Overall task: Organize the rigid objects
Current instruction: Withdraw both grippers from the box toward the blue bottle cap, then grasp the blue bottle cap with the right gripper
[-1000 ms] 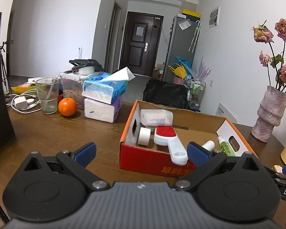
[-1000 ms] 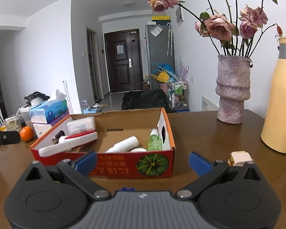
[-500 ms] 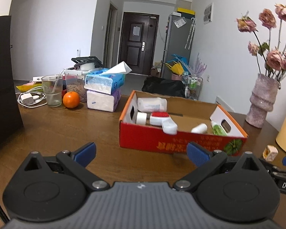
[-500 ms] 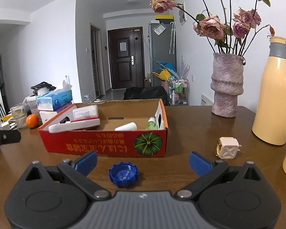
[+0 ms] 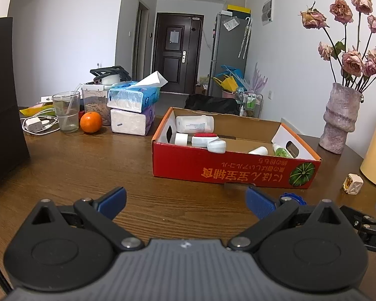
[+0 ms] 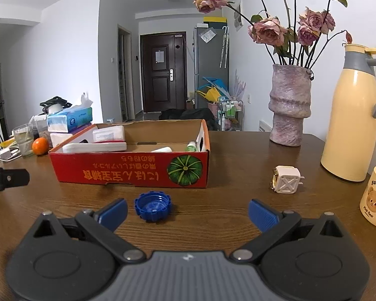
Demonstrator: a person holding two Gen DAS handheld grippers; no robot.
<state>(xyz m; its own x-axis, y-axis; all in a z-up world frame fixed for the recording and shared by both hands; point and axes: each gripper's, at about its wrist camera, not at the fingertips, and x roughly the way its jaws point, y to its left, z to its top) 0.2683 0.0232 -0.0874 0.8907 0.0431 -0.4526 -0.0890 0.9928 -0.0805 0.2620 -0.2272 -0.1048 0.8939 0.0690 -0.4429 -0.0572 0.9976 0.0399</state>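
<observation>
A red cardboard box (image 5: 213,165) (image 6: 127,173) sits on the wooden table and holds a white bottle (image 5: 194,124), a roll of tape (image 5: 181,138), a red-and-white brush (image 5: 208,141) and a green bottle (image 5: 281,150). On the table in front of the box lies a blue bottle cap (image 6: 152,206) (image 5: 293,198), with a white charger plug (image 6: 287,183) (image 5: 352,183) to its right. My left gripper (image 5: 185,200) is open over bare table, short of the box. My right gripper (image 6: 186,213) is open too, with the cap just ahead of its left finger.
At the back left stand tissue packs (image 5: 134,107), an orange (image 5: 90,122), a glass (image 5: 65,111) and cables (image 5: 37,125). On the right are a vase of roses (image 6: 289,105), a yellow thermos (image 6: 353,115) and a bear mug (image 6: 374,197). A black block (image 5: 5,100) rises at far left.
Both grippers have pulled back from the box, so it looks smaller and farther. The blue cap and the charger plug have come into view in front of it.
</observation>
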